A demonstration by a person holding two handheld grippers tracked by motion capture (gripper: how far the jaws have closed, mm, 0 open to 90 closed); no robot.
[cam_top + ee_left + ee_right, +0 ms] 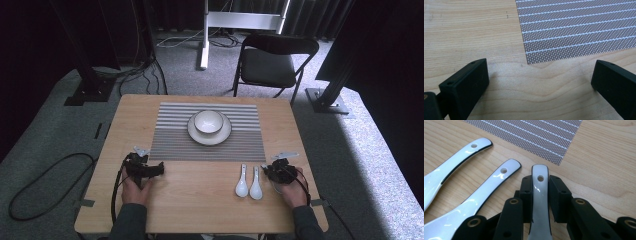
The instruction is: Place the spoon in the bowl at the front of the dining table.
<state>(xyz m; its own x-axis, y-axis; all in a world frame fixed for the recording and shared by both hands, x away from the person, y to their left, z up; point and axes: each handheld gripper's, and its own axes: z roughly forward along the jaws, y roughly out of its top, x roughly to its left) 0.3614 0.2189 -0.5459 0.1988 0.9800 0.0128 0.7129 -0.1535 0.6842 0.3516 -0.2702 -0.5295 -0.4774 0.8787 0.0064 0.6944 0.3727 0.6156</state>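
My right gripper point(540, 185) is shut on the handle of a white ceramic spoon point(539, 205) lying on the wooden table point(200, 210), its pads pressing both sides near the handle's hole. In the high view the right gripper point(273, 170) sits at the table's right front. Two more white spoons point(242, 185) point(256, 186) lie side by side just left of it. My left gripper point(540, 72) stands open over bare wood, just short of the placemat's near left corner point(527, 61). In the high view the left gripper point(150, 167) is at the table's left front.
A grey striped placemat point(175, 135) covers the table's middle, with a white bowl point(208, 121) on a white plate point(223, 136) at its far centre. A black folding chair point(272, 62) stands beyond the far edge. Cables lie on the floor to the left.
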